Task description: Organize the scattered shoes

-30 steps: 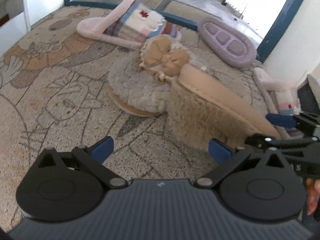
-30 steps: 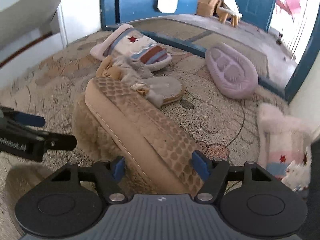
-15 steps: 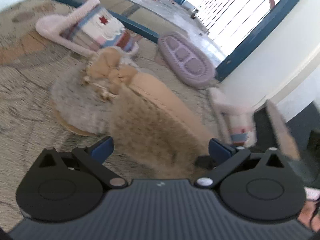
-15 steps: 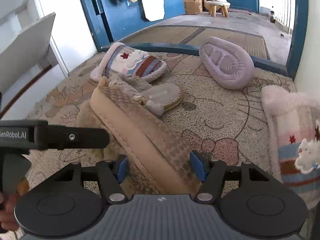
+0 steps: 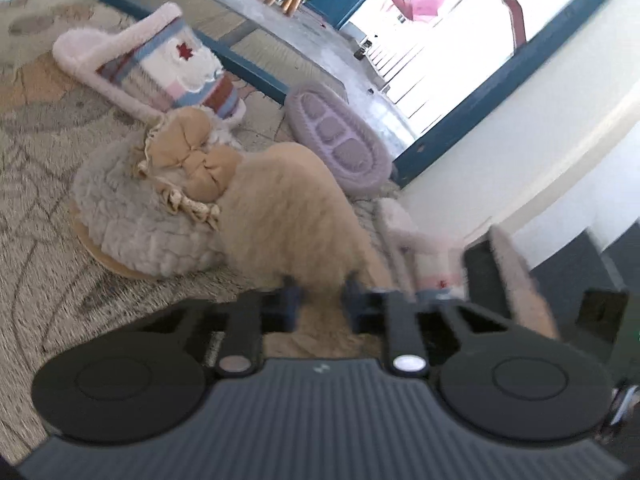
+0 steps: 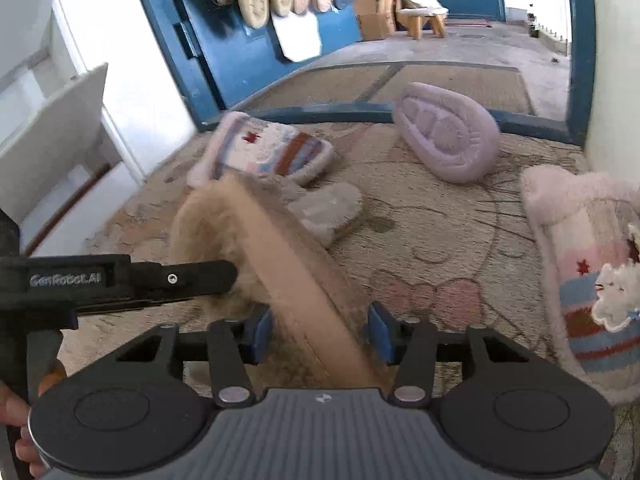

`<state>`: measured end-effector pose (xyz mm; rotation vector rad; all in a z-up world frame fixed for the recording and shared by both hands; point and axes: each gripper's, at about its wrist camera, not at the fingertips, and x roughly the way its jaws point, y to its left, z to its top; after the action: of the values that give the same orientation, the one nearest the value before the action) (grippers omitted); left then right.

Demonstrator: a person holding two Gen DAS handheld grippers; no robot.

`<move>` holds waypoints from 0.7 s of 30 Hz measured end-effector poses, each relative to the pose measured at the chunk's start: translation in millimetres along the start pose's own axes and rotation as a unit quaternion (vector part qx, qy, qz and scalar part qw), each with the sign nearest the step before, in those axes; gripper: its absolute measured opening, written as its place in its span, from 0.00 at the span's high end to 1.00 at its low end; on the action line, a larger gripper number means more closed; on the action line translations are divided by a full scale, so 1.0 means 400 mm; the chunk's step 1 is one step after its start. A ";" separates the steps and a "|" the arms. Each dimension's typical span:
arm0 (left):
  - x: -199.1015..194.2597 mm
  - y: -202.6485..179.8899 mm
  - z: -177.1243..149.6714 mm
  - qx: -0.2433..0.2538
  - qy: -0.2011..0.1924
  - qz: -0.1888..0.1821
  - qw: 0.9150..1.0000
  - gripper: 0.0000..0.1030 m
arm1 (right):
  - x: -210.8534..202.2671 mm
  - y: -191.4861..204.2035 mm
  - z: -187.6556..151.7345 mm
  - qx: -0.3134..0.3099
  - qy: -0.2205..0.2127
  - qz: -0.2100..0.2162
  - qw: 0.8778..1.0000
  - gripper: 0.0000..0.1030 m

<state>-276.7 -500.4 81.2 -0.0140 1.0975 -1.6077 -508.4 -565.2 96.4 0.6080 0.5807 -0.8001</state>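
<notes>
A tan fluffy slipper stands on its side on the patterned rug, its sole running toward the right wrist camera. My left gripper is shut on the slipper's fur; in the right wrist view it reaches into the fur from the left. My right gripper straddles the sole at the near end, and its jaws are closing with the pads against the sole's edges. A grey fluffy slipper with a tan bow lies right behind the tan one.
A striped pink slipper with a red star lies at the back, its mate at the right. A lilac slipper rests sole up by the blue door threshold. A white shelf stands at the left.
My left gripper went from wide open to shut on the tan slipper's fur and swung right. The right jaws narrowed on the sole, and that view lifted slightly.
</notes>
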 end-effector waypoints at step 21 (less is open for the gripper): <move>-0.273 0.049 0.055 -0.065 -0.044 0.084 0.993 0.84 | 0.018 0.156 0.061 0.005 0.002 0.164 0.986 0.64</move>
<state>-209.9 -428.5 137.1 -0.0750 1.1038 -1.3714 -449.1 -551.0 125.1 0.6934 0.4632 -0.4918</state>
